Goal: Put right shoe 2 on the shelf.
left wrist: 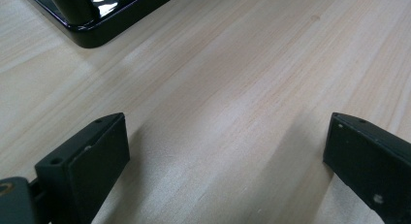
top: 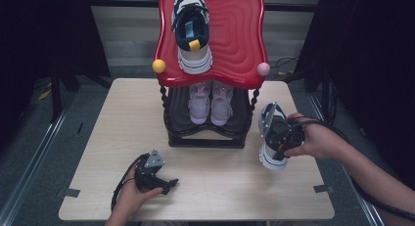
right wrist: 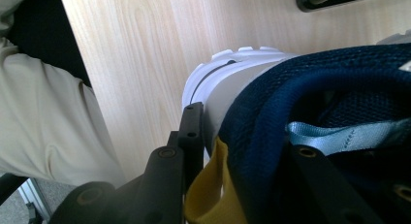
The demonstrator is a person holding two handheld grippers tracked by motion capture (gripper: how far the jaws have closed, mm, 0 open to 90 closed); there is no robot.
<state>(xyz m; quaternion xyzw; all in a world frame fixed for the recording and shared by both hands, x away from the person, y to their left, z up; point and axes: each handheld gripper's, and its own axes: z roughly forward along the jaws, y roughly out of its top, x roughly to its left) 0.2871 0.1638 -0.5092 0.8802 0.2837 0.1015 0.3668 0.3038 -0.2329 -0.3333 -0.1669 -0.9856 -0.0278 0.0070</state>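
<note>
Right tongs (top: 280, 138) pinch a navy-and-white sneaker (top: 270, 138) by its heel collar, one jaw outside the white heel and the other inside the padded opening, as the right gripper view shows; the yellow pull tab (right wrist: 208, 195) lies beside the outer jaw. The sneaker hangs toe-up near the right edge of the counter (top: 122, 118), just beside the black base of the two-tier shoe rack (top: 205, 140), which stands at the middle of the far edge. Its sole looks clear of the counter or barely so; which, cannot be told.

Left tongs (top: 164, 184) rest spread and empty on the wood near the front edge, left of centre.

The step in hand appears to be carrying this sneaker up to the red top tray (top: 244, 35), beside its mate (top: 192, 33). To do it well: keep the pinch firm on the collar, since the weight hangs below the grip; lift clear of the tray's rim and the pink knob (top: 263, 69) before moving inward; set it sole-down, parallel to the mate.

Count: navy-and-white sneakers, two (one on the tray, one held); pale pink shoes (top: 210, 103) on the lower shelf, two; rack, one; knobs, two, one yellow (top: 158, 66) and one pink; tongs, two.
</note>
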